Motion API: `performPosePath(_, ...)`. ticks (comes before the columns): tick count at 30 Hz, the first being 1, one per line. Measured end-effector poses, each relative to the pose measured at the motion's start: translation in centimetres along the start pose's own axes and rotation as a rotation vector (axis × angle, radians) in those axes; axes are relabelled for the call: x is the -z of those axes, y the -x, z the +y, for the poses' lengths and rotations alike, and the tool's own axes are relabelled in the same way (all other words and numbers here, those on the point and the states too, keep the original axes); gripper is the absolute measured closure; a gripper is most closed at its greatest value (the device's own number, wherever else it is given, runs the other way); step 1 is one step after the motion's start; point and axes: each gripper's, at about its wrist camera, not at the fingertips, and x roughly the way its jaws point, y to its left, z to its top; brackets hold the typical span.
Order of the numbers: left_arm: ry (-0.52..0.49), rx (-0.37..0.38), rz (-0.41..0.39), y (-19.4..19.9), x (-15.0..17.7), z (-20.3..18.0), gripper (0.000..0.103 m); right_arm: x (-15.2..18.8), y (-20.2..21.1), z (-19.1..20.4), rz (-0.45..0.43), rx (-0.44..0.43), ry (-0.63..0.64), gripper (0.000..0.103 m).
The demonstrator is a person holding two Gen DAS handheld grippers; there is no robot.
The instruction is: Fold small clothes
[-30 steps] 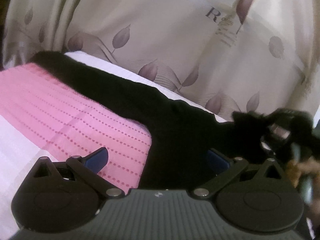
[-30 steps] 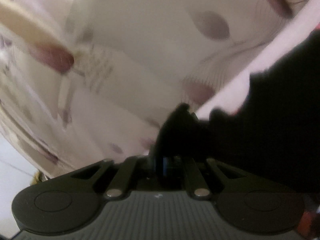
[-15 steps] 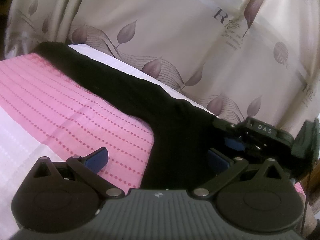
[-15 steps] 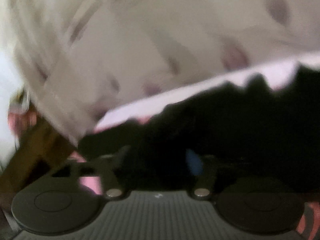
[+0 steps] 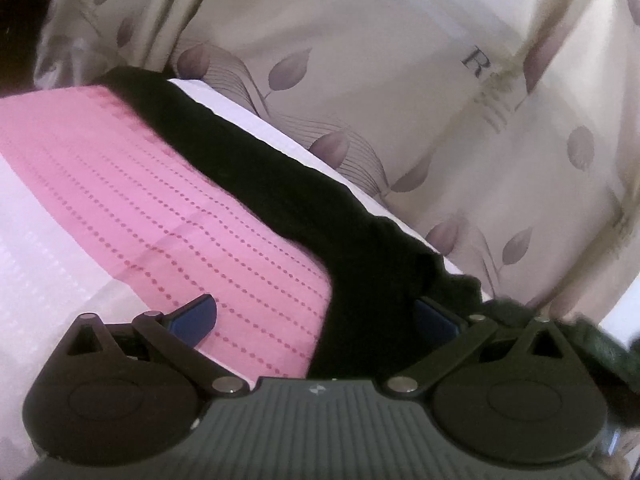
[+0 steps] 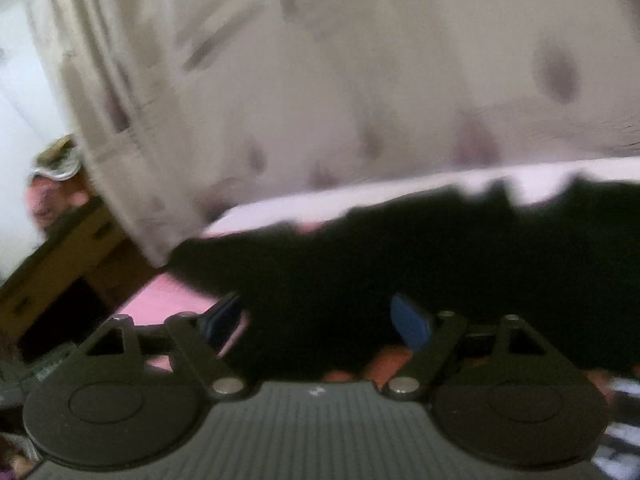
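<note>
A black garment point(image 5: 280, 184) lies in a long band across the pink dotted sheet point(image 5: 140, 200), from far left to near right. My left gripper point(image 5: 316, 318) is open just above it; its blue fingertips point(image 5: 196, 316) straddle the garment's near edge. In the right wrist view the same black garment point(image 6: 400, 264) fills the lower right. My right gripper point(image 6: 320, 322) is open over its near left end, with nothing between the blue fingertips point(image 6: 412, 326). This view is blurred.
A cream curtain with purple leaves point(image 5: 400, 80) hangs close behind the bed's far edge. A white sheet strip point(image 5: 40, 260) runs along the pink one. A brown wooden piece of furniture point(image 6: 60, 264) stands beyond the bed's left corner.
My right gripper was shut on a corner of the black garment held up; it has come down, let go and opened. The right gripper has left the left wrist view. The left gripper stays open.
</note>
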Motion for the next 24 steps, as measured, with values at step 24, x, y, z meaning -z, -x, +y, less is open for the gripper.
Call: performPosePath(24, 0.424, -0.093, 0.12, -7.2, -22.8, 22.8, 0.032, 6.5, 6.0, 1.2, 0.025, 0.287, 0.272, 0.02)
